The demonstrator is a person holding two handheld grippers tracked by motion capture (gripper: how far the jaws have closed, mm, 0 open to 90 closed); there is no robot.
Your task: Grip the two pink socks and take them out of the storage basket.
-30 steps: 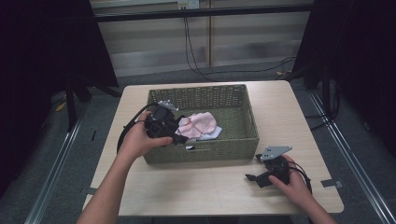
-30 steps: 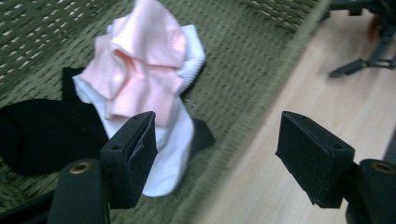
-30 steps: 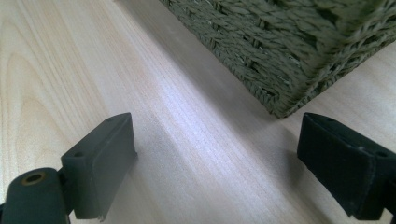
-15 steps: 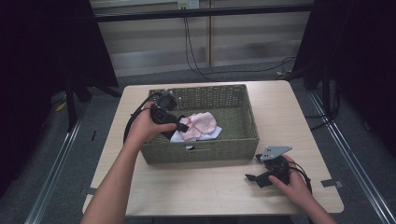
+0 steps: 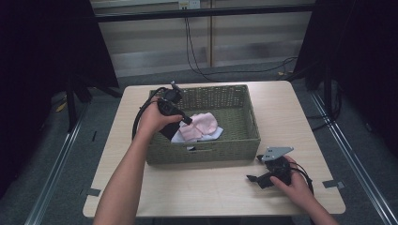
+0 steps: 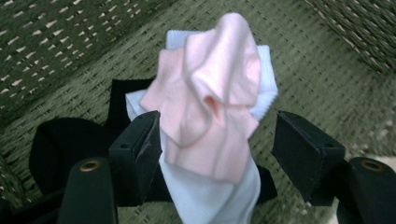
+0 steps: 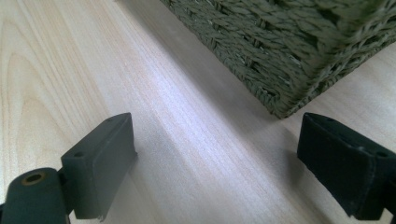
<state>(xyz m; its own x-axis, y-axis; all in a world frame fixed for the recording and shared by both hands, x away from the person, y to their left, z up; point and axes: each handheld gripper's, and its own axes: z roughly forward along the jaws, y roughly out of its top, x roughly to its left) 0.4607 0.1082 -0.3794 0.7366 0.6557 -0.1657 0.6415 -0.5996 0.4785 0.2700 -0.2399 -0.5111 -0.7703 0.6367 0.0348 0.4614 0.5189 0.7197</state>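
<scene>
A green woven basket [image 5: 206, 154] stands mid-table with a pile of clothes inside. A pink cloth [image 5: 202, 124] lies on top, over a white sock [image 5: 215, 136] and a black cloth [image 5: 170, 131]. My left gripper [image 5: 186, 120] reaches into the basket from its left side. In the left gripper view the pink cloth [image 6: 219, 84] sits between the jaws of the left gripper [image 6: 217, 135], which have just been closing. The right pad is still clear of the cloth. My right gripper [image 5: 254, 168] rests open on the table near the basket's front right corner, with nothing in it [image 7: 215, 154].
The wooden table [image 5: 197, 192] has bare surface in front of the basket and to its right. The basket's corner [image 7: 289, 51] is close ahead of the right gripper. Cables trail from both grippers. Dark stands and floor rails surround the table.
The left hand has moved from the basket's front left wall toward the back and down inside, bringing the gripper over the pink cloth. The right hand has stayed in place.
</scene>
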